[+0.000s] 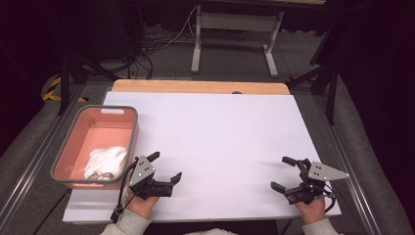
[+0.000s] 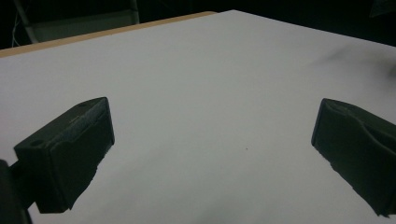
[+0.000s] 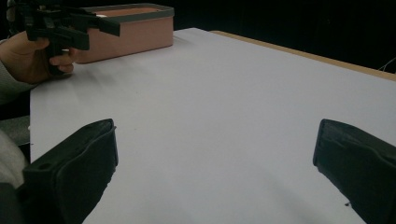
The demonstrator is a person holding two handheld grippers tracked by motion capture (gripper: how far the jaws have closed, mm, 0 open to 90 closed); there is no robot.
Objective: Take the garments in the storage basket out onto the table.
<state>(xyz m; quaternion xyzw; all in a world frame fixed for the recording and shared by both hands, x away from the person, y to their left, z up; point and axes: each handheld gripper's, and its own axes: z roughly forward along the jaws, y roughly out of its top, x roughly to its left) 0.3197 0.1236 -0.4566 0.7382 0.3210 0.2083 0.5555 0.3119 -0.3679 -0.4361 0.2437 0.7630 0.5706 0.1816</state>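
This looks like a lab or recording room set up for handling trials. A white sheet [image 1: 210, 137] covers the wooden surface [image 1: 195, 86], with metal rails [image 1: 29, 171] running along its sides. Dark curtains [image 1: 377, 58] close off the space. On the grey carpet [image 1: 230, 63] behind lie loose cables [image 1: 156, 39], tripod legs [image 1: 73, 68] and a bare desk frame [image 1: 235, 29].

My left gripper [image 1: 165, 168] and right gripper [image 1: 284, 173] are black, each topped by a grey screw-dotted plate; my sleeves are grey.
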